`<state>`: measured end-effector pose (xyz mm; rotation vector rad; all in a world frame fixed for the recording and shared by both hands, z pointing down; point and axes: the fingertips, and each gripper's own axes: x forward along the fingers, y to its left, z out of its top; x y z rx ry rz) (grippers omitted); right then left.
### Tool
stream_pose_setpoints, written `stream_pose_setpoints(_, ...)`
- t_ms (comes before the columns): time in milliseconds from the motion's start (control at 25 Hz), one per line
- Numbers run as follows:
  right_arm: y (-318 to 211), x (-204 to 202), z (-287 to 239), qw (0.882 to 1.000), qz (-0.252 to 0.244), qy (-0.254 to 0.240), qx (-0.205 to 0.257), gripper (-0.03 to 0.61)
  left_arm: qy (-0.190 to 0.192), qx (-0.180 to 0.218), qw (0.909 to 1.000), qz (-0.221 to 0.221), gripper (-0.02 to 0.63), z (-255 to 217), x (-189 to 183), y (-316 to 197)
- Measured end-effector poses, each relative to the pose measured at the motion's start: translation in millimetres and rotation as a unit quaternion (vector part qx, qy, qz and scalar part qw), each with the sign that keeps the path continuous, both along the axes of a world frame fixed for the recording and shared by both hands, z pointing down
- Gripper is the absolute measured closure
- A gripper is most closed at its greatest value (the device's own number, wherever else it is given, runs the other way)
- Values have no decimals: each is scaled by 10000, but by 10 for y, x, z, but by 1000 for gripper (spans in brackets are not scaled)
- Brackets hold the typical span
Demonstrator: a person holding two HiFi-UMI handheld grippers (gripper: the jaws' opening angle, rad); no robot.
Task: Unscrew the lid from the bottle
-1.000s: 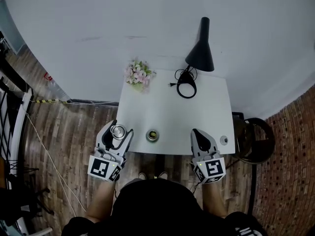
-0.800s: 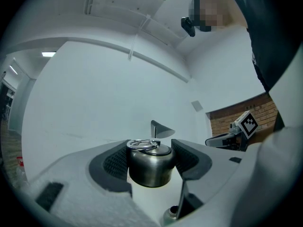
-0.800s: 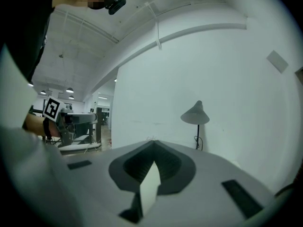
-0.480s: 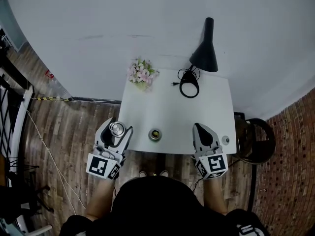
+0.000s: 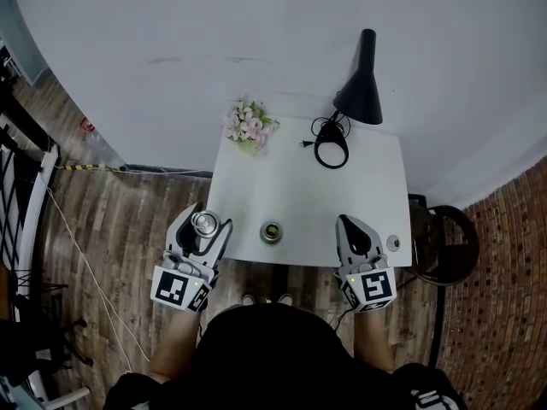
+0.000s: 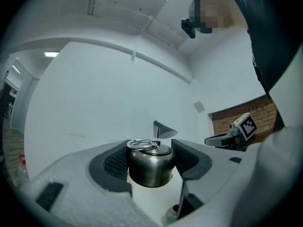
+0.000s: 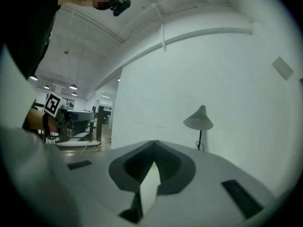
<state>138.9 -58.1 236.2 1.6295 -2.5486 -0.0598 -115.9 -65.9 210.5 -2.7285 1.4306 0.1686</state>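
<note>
My left gripper (image 5: 203, 222) is shut on the steel lid (image 5: 204, 223), a rounded cap with a wire ring on top, held at the table's front left corner. In the left gripper view the lid (image 6: 149, 167) sits upright between the ribbed pads of the left gripper (image 6: 149, 151). The open bottle (image 5: 271, 231) stands near the front edge of the white table (image 5: 299, 190), to the right of the lid; I look into its mouth. My right gripper (image 5: 353, 230) hovers at the front right, shut, and its view shows the right gripper (image 7: 154, 148) with nothing held.
A black desk lamp (image 5: 360, 79) and its coiled cable (image 5: 330, 149) stand at the table's back right, a small bunch of flowers (image 5: 249, 125) at the back left. A small round object (image 5: 393, 243) lies by the right front corner. A dark stool (image 5: 444, 244) stands right of the table.
</note>
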Motion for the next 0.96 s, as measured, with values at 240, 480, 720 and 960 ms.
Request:
stream_pose_setpoints(240,15,-47,-21,9999,-83,22,84,566,-8,-23,10000,31,344,46,39,14)
stream_pose_setpoints(480,40,-2,5,10000,-48,-11,48,566,-43,-41,10000,50,344,41,68,44)
stream_pose_setpoints(720,64,-5,28,10000,9,-14,-13,566,-98,-48,9999,58,344,52,83,66)
stream_pose_setpoints(960,81,40,54,10000,3,-55,19,566,-116,-54,9999,47,343,49,114,77)
